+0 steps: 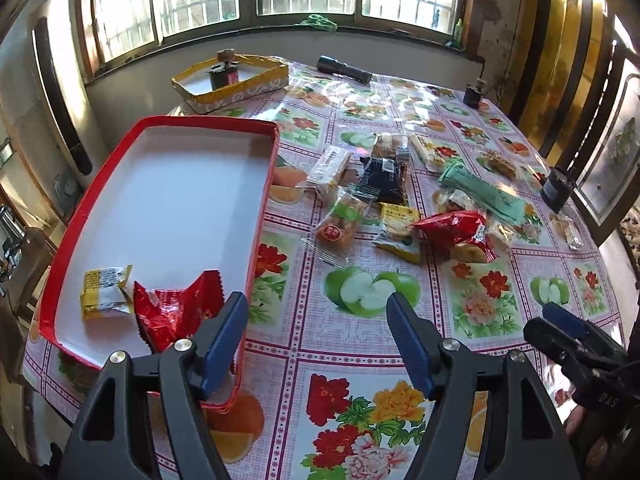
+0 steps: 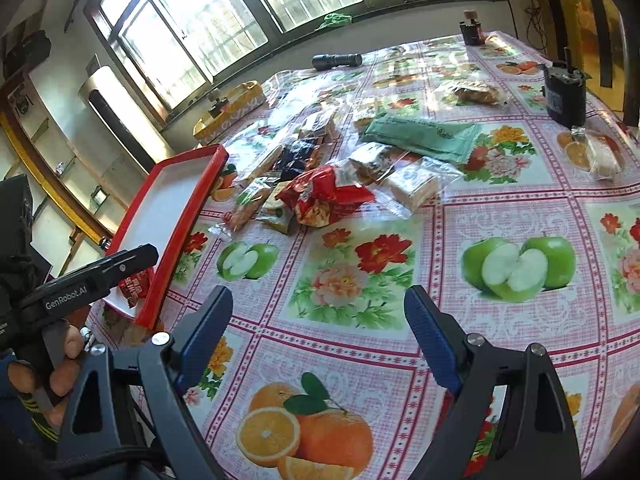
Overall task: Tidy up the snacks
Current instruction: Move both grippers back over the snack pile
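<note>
Snacks are barely sorted: your shallow red-rimmed cardboard tray with the white floor (image 1: 168,184) holds only two, a small yellow-and-white wrapped cake (image 1: 105,292) and a crinkled red foil packet (image 1: 176,312), both in its near corner. Everything else sits in a loose pile of wrapped snacks (image 1: 400,196) mid-table on the floral plastic tablecloth (image 1: 360,360), just beside the tray's right rim; a big red foil bag (image 2: 320,196) and a long green packet (image 2: 420,136) lie on top. One clear-wrapped pastry (image 2: 600,152) sits well apart, far right. Your left gripper (image 1: 316,344) and right gripper (image 2: 320,340) both hover spread wide, holding nothing. Not snacks, skip them: black flashlight (image 1: 344,69), yellow cardboard box (image 1: 232,80), dark boxy gadget (image 2: 564,96) near that stray pastry.
</note>
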